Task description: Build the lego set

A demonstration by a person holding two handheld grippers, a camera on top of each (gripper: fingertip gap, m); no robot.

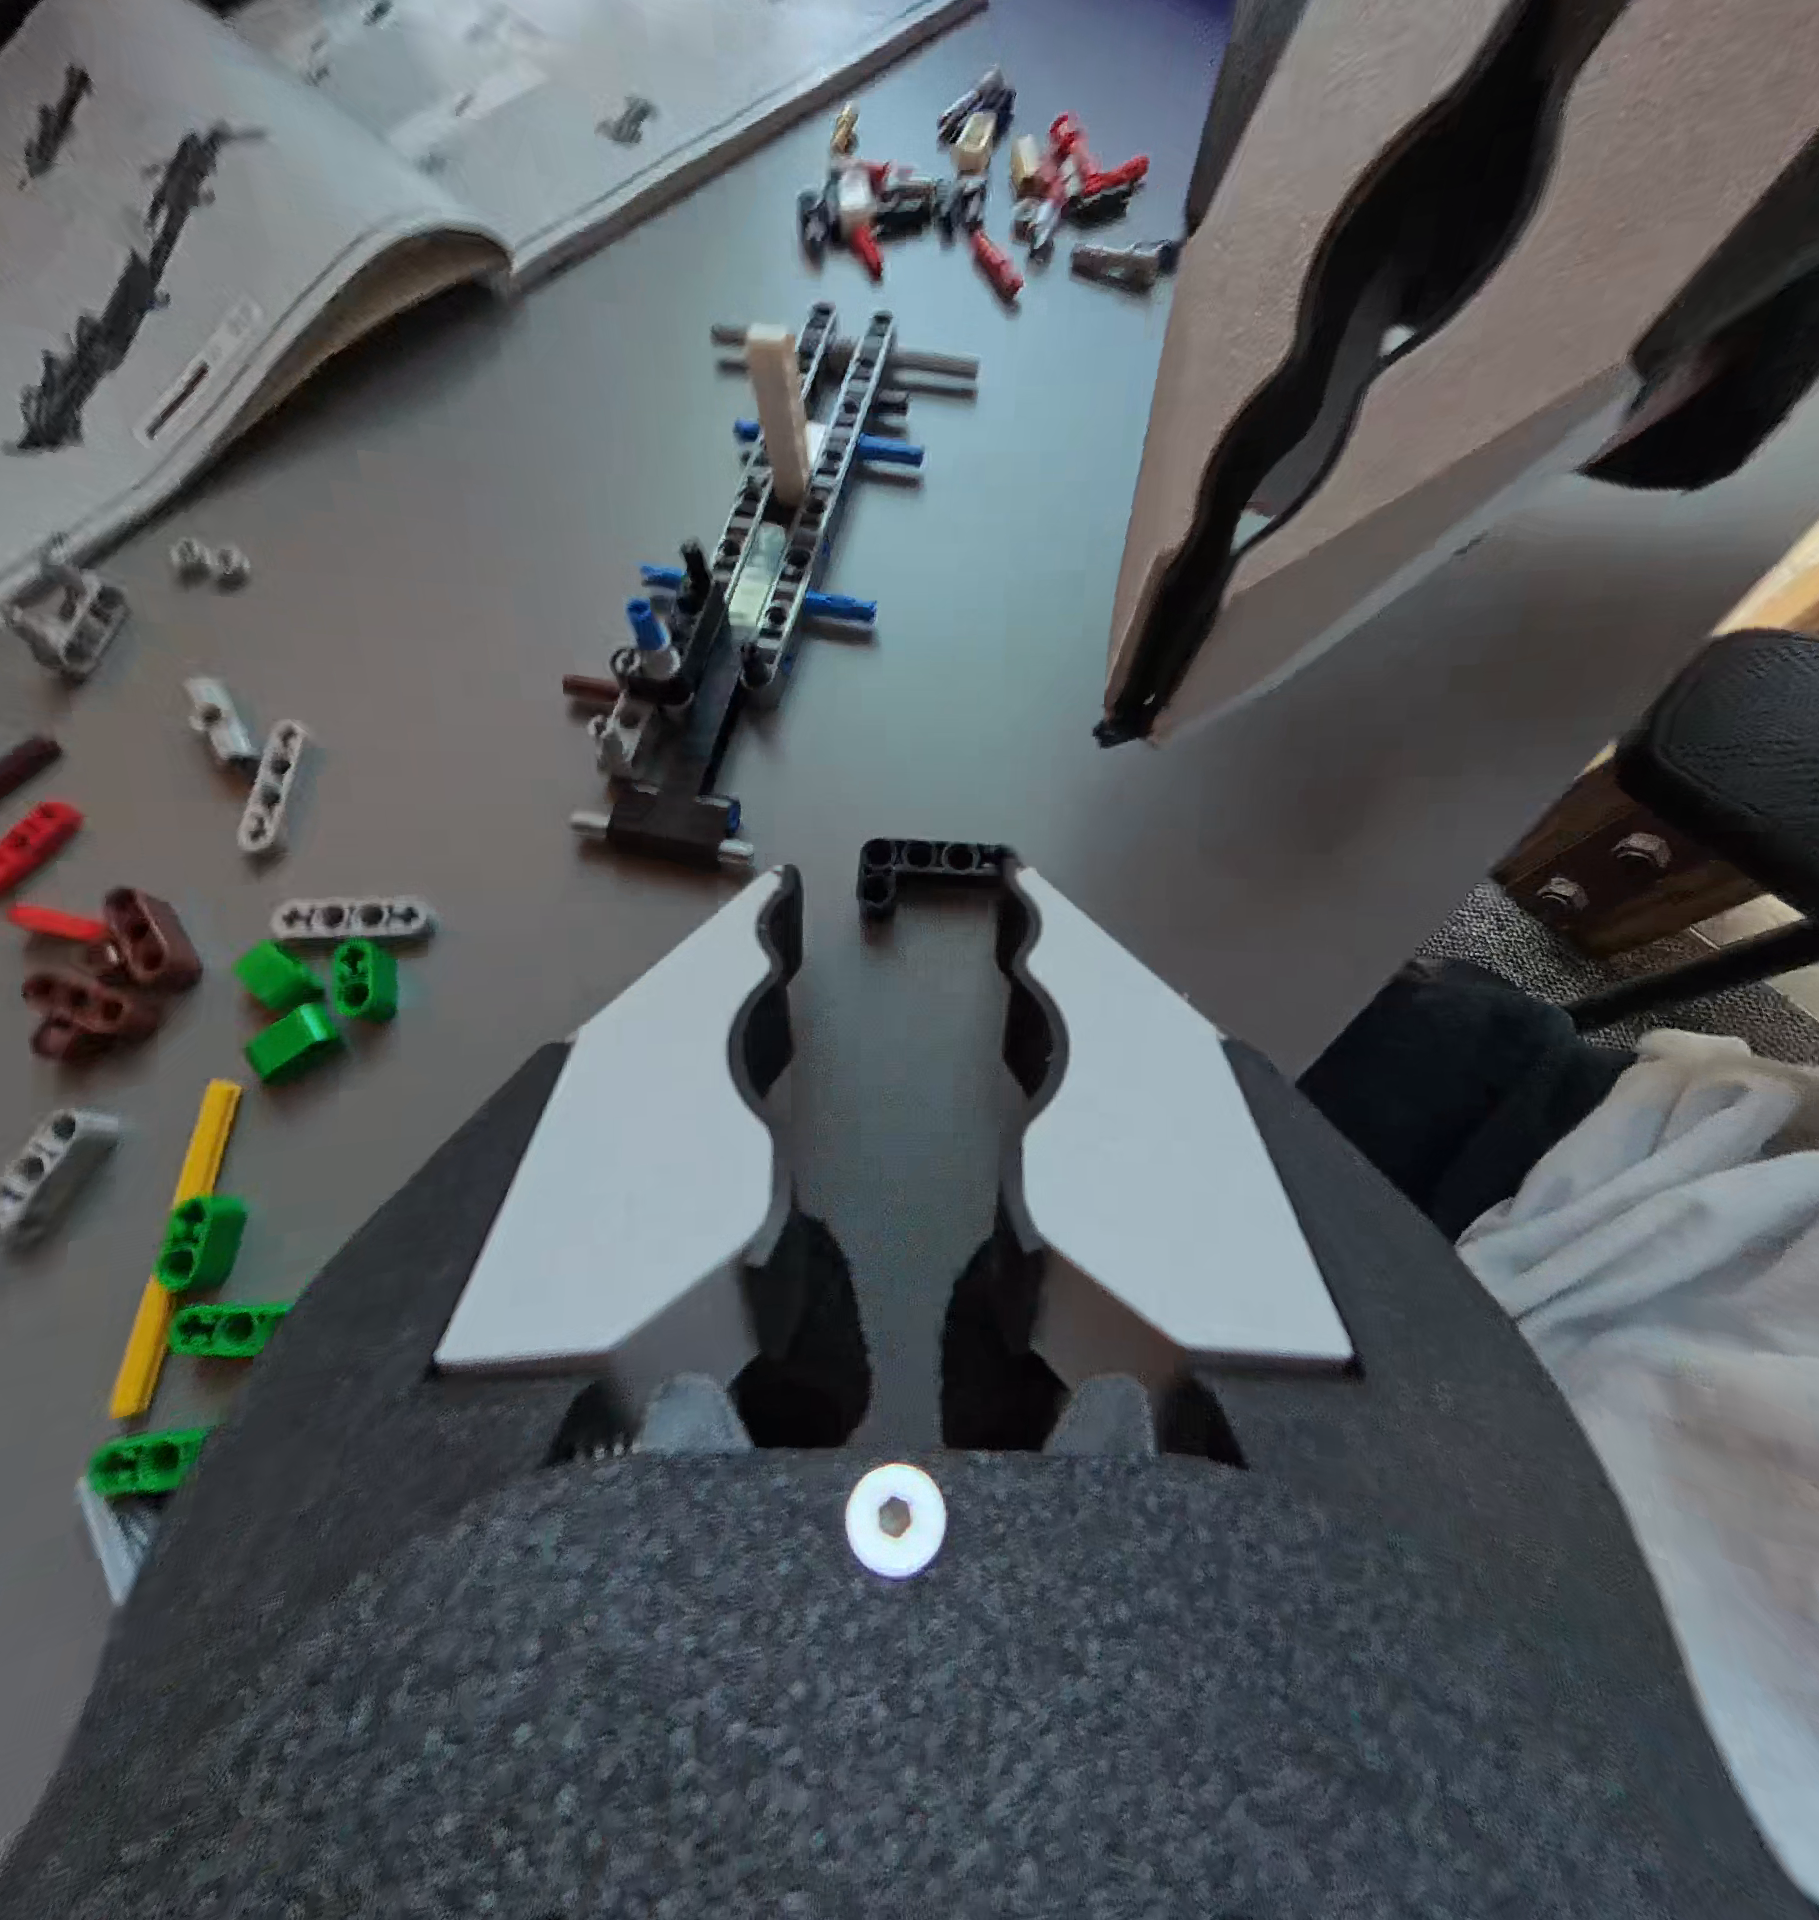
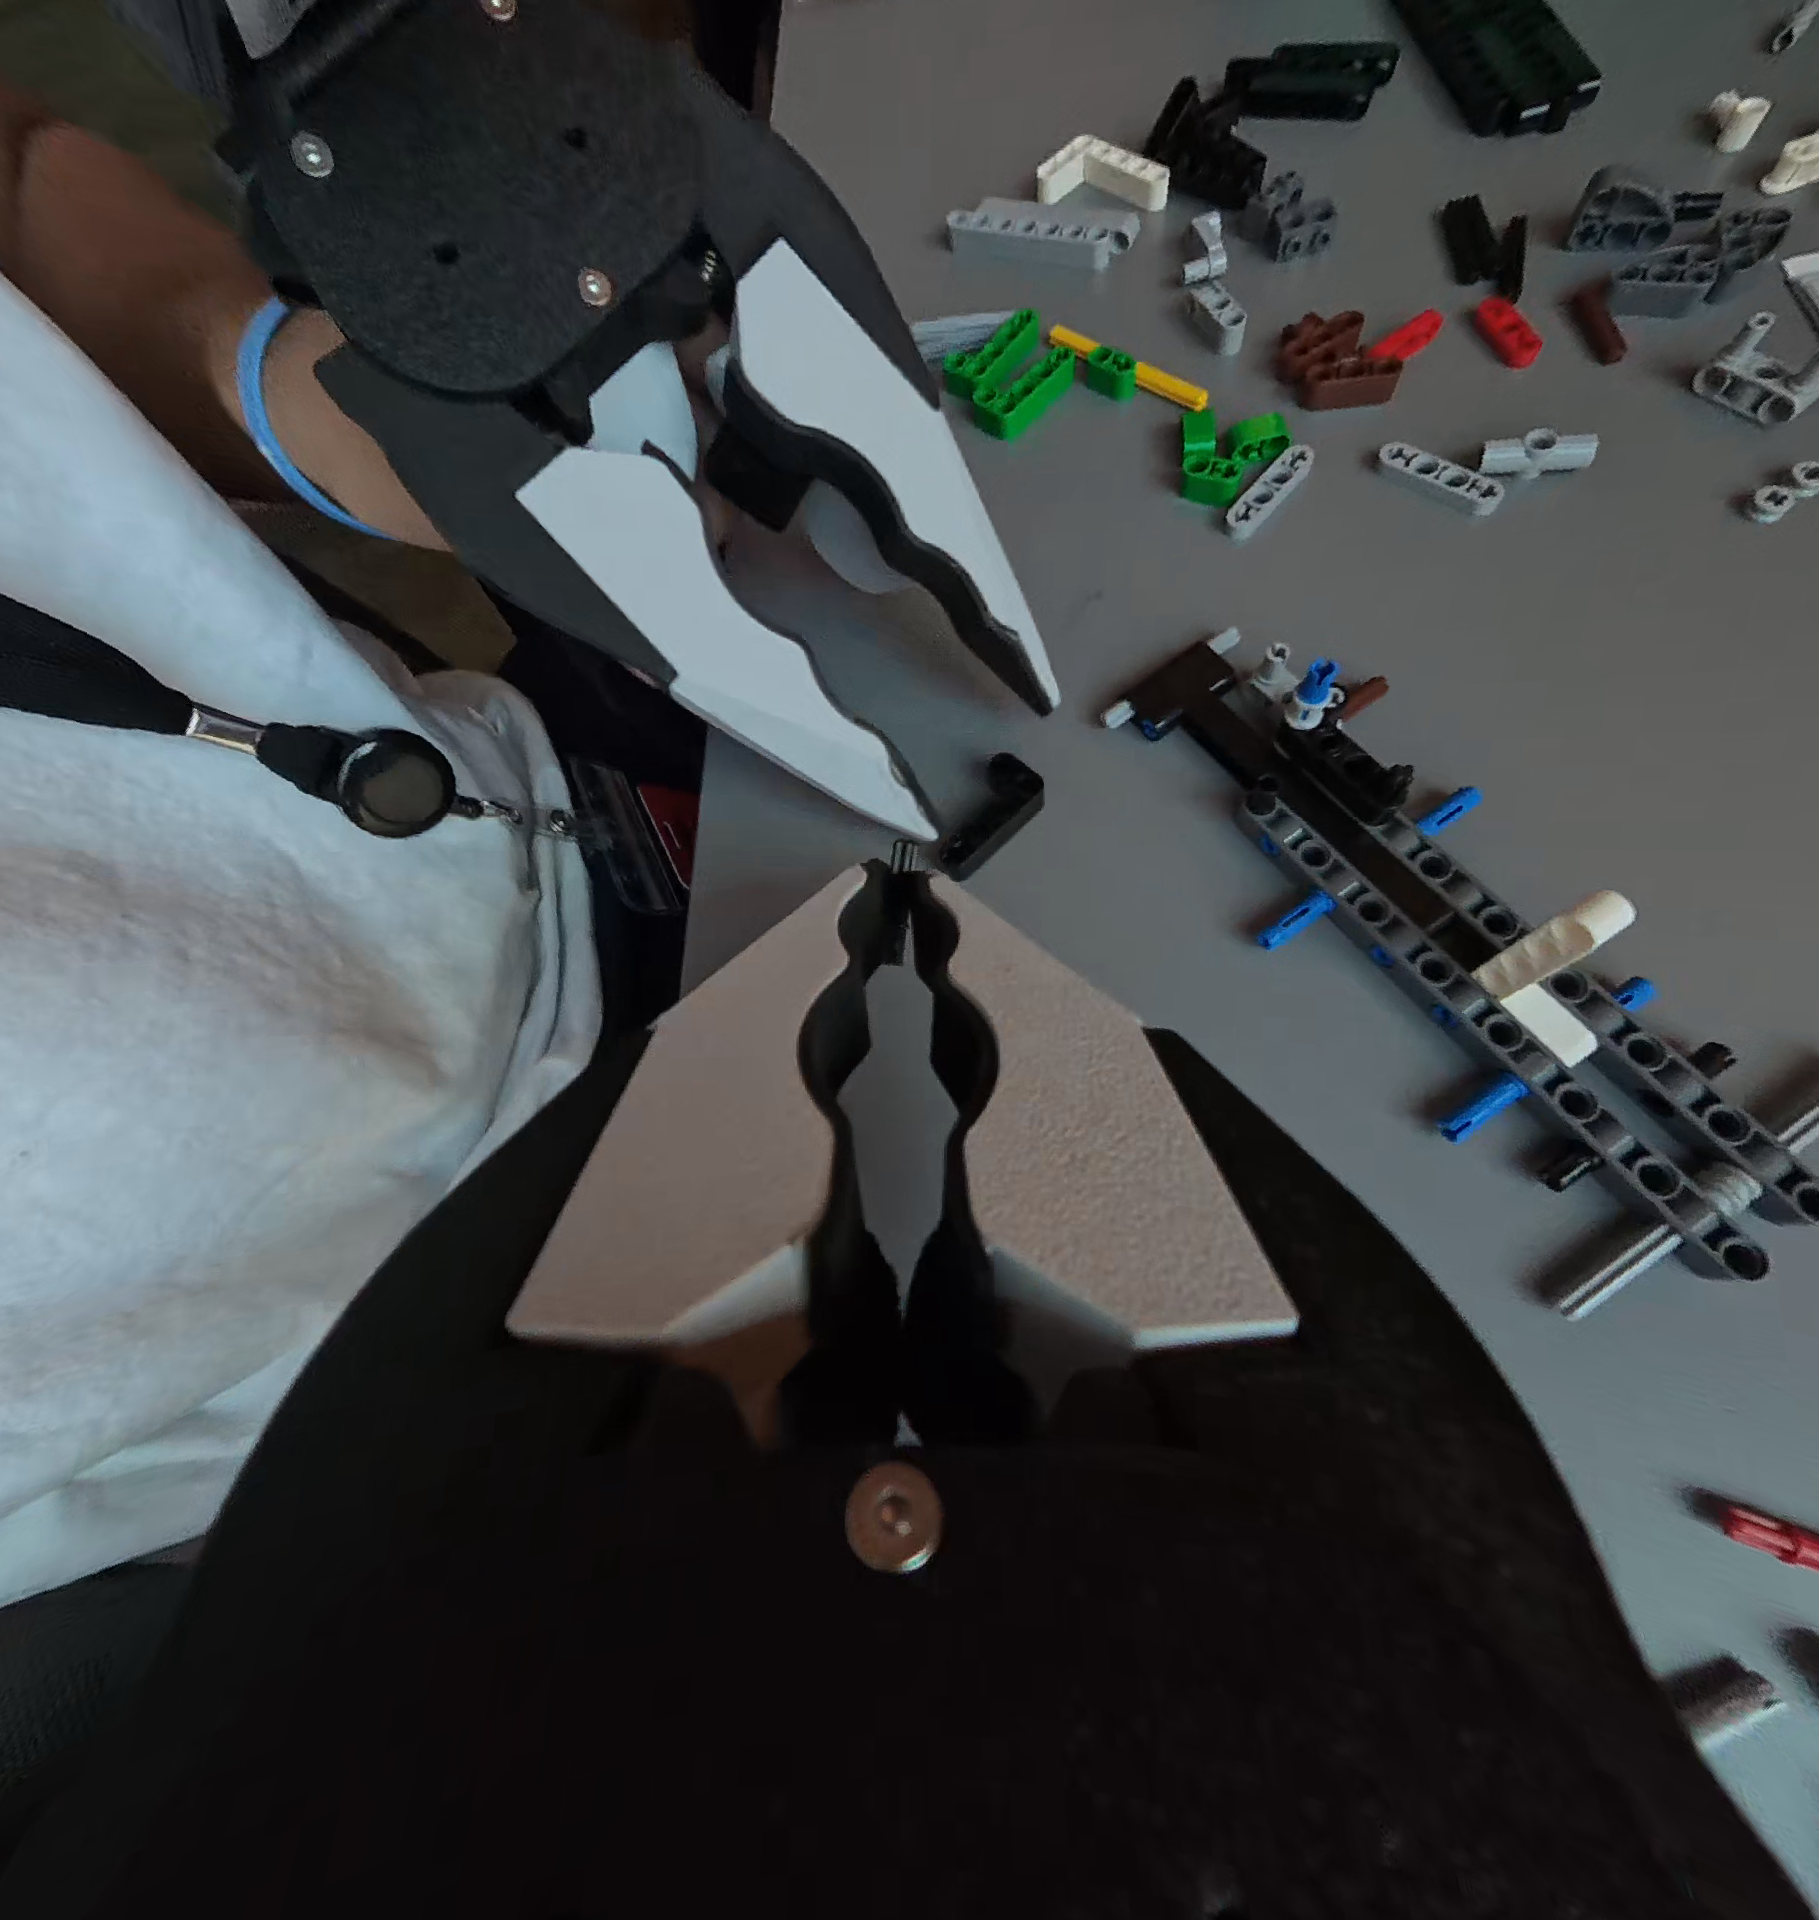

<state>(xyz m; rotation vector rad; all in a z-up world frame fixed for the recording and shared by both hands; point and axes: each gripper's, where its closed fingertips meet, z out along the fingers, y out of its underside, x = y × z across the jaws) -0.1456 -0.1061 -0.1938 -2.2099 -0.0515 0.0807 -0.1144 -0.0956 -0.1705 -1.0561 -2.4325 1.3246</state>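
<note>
A black L-shaped beam [image 1: 926,868] lies flat on the dark table near its front edge. My left gripper [image 1: 907,891] is open, its fingertips on either side of the beam, and the right fingertip [image 1: 1019,894] is at the beam's end. The beam [image 2: 993,816] and the left gripper [image 2: 978,764] also show in the right wrist view. My right gripper [image 2: 897,883] is shut on a small black pin [image 2: 900,868], held just short of the beam. The right gripper [image 1: 1128,722] shows above the table in the left wrist view. The partly built frame [image 1: 780,540] [image 2: 1507,987] of long grey beams with blue pins lies beyond.
An open instruction booklet [image 1: 261,208] lies at the far left. Loose green beams [image 1: 302,997], a yellow axle [image 1: 178,1247] and grey and brown pieces lie left of the frame. A pile of red and black pins [image 1: 978,187] lies beyond it. A person's white shirt [image 2: 209,1039] is at the table edge.
</note>
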